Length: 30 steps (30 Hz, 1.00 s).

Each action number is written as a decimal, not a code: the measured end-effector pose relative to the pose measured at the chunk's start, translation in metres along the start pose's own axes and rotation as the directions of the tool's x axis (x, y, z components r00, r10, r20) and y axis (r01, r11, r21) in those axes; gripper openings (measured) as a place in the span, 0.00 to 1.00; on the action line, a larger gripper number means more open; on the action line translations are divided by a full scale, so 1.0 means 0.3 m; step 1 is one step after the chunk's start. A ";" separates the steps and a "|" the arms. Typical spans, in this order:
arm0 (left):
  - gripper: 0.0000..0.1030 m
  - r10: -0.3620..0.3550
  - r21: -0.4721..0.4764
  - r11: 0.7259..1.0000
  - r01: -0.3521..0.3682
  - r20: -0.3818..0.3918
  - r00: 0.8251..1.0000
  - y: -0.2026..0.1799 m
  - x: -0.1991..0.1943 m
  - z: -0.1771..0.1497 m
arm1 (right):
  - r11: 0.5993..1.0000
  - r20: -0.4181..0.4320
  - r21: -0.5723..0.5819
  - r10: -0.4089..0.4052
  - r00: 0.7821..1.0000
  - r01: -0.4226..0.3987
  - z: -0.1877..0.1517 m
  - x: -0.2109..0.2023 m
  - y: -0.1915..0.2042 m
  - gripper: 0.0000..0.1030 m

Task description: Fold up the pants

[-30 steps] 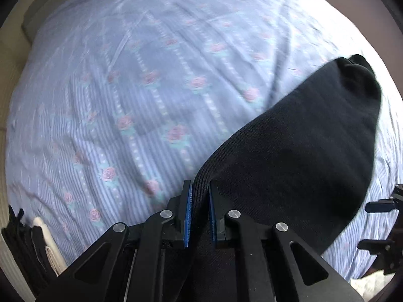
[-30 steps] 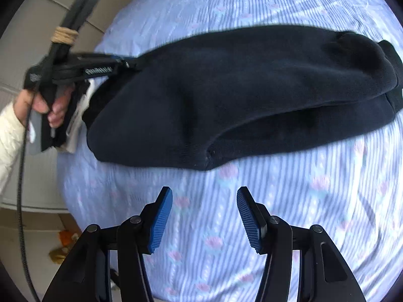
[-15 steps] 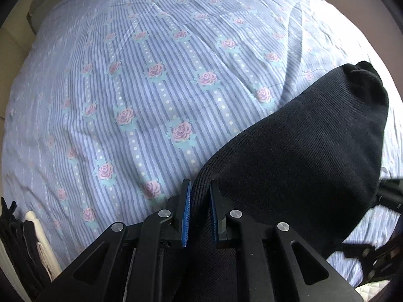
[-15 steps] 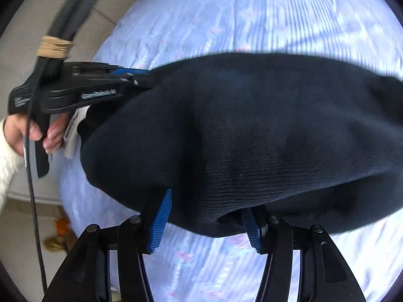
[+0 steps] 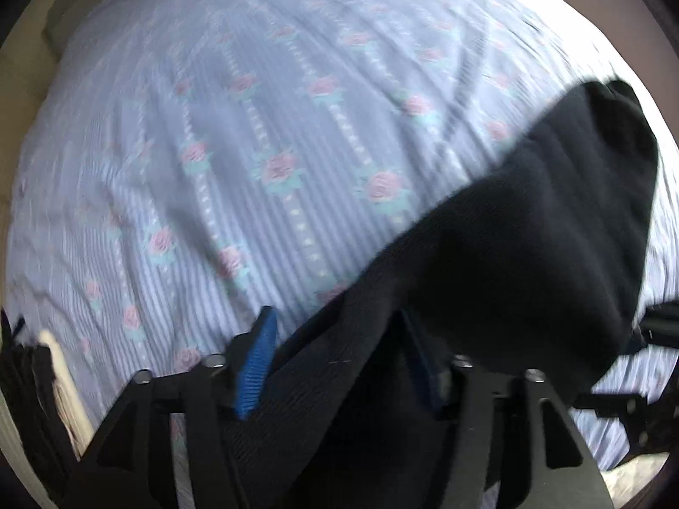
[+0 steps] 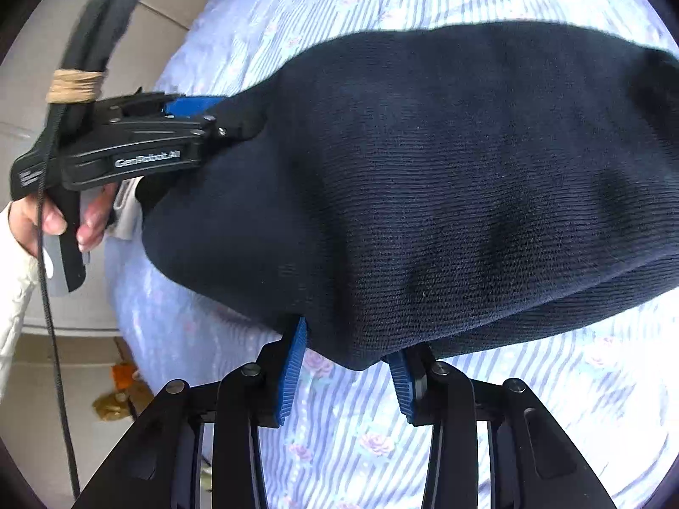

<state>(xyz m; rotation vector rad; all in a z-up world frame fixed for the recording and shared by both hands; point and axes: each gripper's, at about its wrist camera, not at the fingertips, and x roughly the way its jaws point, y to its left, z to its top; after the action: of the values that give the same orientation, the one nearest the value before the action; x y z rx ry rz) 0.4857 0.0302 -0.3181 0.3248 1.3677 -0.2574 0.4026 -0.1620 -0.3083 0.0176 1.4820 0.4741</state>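
The dark navy knit pants [image 6: 445, 186] lie folded lengthwise across the flowered bedsheet [image 6: 530, 407]. In the left wrist view the pants [image 5: 522, 246] run from between my fingers up to the right. My left gripper [image 5: 339, 364] now stands open, with the cloth lying loose between its blue pads [image 5: 254, 360]. It shows from the side in the right wrist view [image 6: 186, 114], at the pants' left end. My right gripper [image 6: 348, 364] is open, its jaws either side of the pants' near folded edge, pads partly under the cloth.
The bed [image 5: 212, 127] is covered by a blue striped sheet with pink roses. Beige floor [image 6: 55, 34] and a small orange object [image 6: 121, 375] lie off the bed's left edge. A hand [image 6: 55, 220] in a white sleeve holds the left gripper.
My left gripper has opened and let go of the pants. My right gripper moved forward until its open jaws reach the pants' near edge.
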 end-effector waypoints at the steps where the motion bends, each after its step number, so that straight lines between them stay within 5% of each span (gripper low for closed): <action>1: 0.62 0.003 -0.033 0.999 -0.002 0.007 1.000 0.011 -0.017 0.000 | 1.000 0.021 0.020 -0.023 1.000 0.023 -0.003 -0.034 0.008 0.40; 4: 0.63 0.047 -0.139 0.990 -0.030 0.116 0.992 0.047 -0.149 -0.034 | 0.990 0.147 0.116 -0.102 0.984 0.085 -0.024 -0.182 -0.009 0.40; 7: 0.68 0.074 -0.277 0.961 -0.016 0.199 0.977 0.074 -0.291 -0.115 | 0.937 0.300 0.309 -0.257 0.919 0.162 -0.043 -0.364 -0.125 0.54; 9: 0.70 0.092 -0.410 0.912 -0.002 0.201 0.975 0.075 -0.345 -0.183 | 0.878 0.361 0.456 -0.331 0.872 0.144 -0.038 -0.458 -0.264 0.59; 12: 0.70 0.077 -0.476 0.879 0.023 0.190 0.979 0.003 -0.337 -0.227 | 0.810 0.353 0.565 -0.409 0.842 0.156 0.031 -0.501 -0.434 0.59; 17: 0.70 0.012 -0.415 0.908 0.058 0.163 0.987 -0.188 -0.270 -0.227 | 0.808 0.280 0.575 -0.339 0.898 0.126 0.170 -0.402 -0.584 0.59; 21: 0.70 -0.013 -0.405 0.911 0.075 0.155 0.988 -0.238 -0.259 -0.223 | 0.790 0.269 0.609 -0.280 0.922 0.062 0.210 -0.351 -0.634 0.58; 22: 0.70 -0.002 -0.401 0.914 0.063 0.152 0.988 -0.238 -0.255 -0.219 | 0.791 0.278 0.610 -0.270 0.922 0.048 0.213 -0.338 -0.623 0.55; 24: 0.70 0.026 -0.409 0.912 0.035 0.141 0.990 -0.228 -0.251 -0.222 | 0.823 0.286 0.565 -0.259 0.923 0.055 0.216 -0.330 -0.586 0.26; 30: 0.70 0.048 -0.466 0.885 0.014 0.121 0.991 -0.177 -0.258 -0.258 | 0.890 0.410 0.436 -0.327 0.851 0.132 0.130 -0.490 -0.434 0.20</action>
<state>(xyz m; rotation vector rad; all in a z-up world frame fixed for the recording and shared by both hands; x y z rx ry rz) 0.3812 0.0090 -0.2593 -0.0839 1.2521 0.0712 0.4759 -0.3159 -0.2034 0.2536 1.0480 -0.0452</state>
